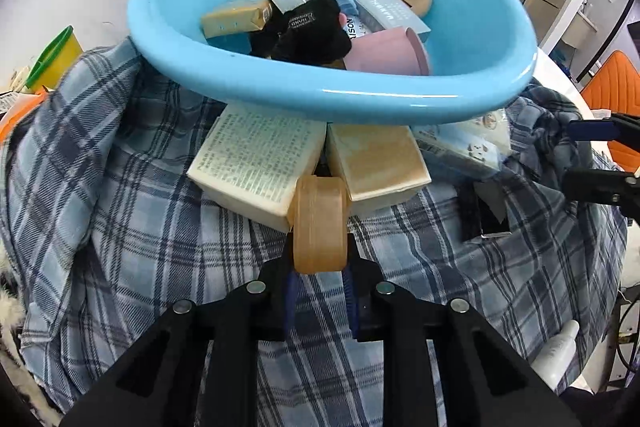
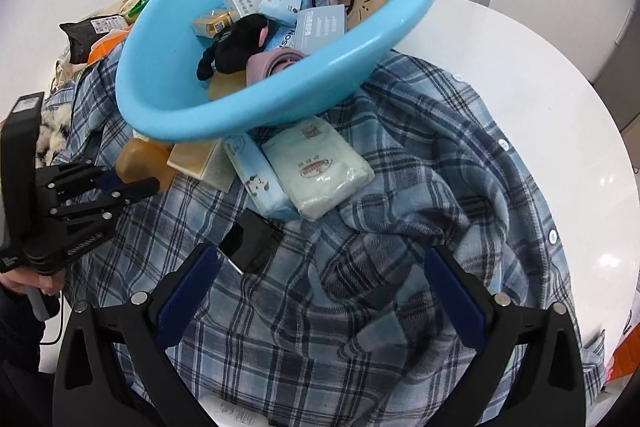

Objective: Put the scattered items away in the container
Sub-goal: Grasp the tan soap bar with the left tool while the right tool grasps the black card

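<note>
Pick-up done: left gripper (image 1: 320, 227) is clamped on the amber tape roll (image 1: 319, 223), just near of the blue basin (image 1: 360, 99). Right gripper (image 2: 320, 291) gapes wide, empty. Next: lift over the rim, release.

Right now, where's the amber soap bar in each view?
Left wrist: amber soap bar sits centre frame, clamped in the left tool, just below the blue basin.
Right wrist: left of centre, under the basin's near rim.
Shared landmark: the blue basin.
</note>
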A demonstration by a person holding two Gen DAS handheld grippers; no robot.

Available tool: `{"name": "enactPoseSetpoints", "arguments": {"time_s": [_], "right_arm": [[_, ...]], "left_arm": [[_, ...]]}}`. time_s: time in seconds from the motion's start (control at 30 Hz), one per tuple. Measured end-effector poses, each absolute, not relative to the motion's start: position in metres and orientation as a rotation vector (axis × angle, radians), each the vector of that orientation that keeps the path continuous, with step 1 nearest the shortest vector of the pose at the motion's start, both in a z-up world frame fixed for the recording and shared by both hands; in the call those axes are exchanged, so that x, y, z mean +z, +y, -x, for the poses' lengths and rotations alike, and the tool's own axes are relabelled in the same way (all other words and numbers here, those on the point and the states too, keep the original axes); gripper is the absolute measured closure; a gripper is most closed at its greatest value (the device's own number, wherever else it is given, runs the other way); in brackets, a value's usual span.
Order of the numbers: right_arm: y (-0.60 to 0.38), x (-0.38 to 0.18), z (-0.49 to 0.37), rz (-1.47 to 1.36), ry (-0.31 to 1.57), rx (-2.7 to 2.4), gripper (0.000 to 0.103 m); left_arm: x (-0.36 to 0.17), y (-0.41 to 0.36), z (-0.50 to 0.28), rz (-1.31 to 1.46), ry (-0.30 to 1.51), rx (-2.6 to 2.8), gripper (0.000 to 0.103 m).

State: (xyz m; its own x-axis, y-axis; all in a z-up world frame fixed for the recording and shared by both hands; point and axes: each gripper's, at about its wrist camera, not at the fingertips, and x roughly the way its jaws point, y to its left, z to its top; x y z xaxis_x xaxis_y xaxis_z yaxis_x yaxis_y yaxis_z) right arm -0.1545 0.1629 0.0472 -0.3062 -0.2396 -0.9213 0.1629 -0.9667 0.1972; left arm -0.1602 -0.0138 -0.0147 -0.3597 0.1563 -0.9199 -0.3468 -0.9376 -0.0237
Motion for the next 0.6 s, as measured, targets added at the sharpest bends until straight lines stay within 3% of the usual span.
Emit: {"name": "enactPoseSetpoints", "arguments": {"time_s": [0.6], "right_arm": [[0.088, 0.038, 0.130, -1.527, 0.097, -2.243, 0.000]], "left_arm": [[-0.017, -0.043, 0.129, 1.590, 0.261, 2.371, 0.082]]}}
